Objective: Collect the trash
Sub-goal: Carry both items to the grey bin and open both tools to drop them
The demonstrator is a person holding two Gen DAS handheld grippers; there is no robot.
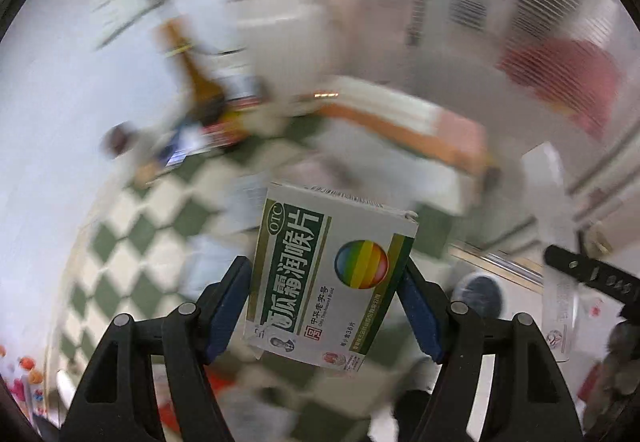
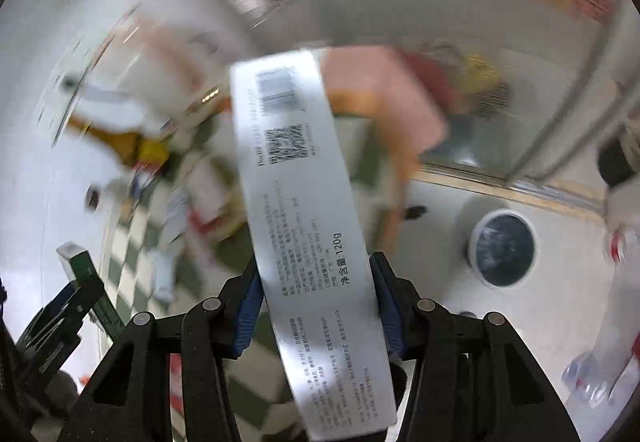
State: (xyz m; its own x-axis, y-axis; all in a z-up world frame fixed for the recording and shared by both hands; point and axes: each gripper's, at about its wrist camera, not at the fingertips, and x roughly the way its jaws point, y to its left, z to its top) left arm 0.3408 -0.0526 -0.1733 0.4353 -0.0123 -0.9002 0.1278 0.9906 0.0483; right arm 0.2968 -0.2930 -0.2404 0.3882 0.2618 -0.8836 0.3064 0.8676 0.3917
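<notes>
My left gripper (image 1: 326, 290) is shut on a white and green lozenge box (image 1: 332, 274) with a rainbow ball on it, held up above the checked cloth. My right gripper (image 2: 316, 290) is shut on a long white toothpaste box (image 2: 304, 226) with a barcode and QR code. The left gripper with its green box also shows at the left edge of the right wrist view (image 2: 76, 282). A round white bin with a dark liner stands on the floor in the right wrist view (image 2: 502, 248) and shows low in the left wrist view (image 1: 480, 292). Both views are motion-blurred.
A green and white checked tablecloth (image 1: 132, 242) carries blurred litter, among it a brown glass bottle (image 1: 200, 82). An orange and white bench or sofa (image 1: 400, 122) stands behind. A sliding door track (image 2: 520, 186) runs along the floor. A clear plastic bottle (image 2: 612, 322) is at right.
</notes>
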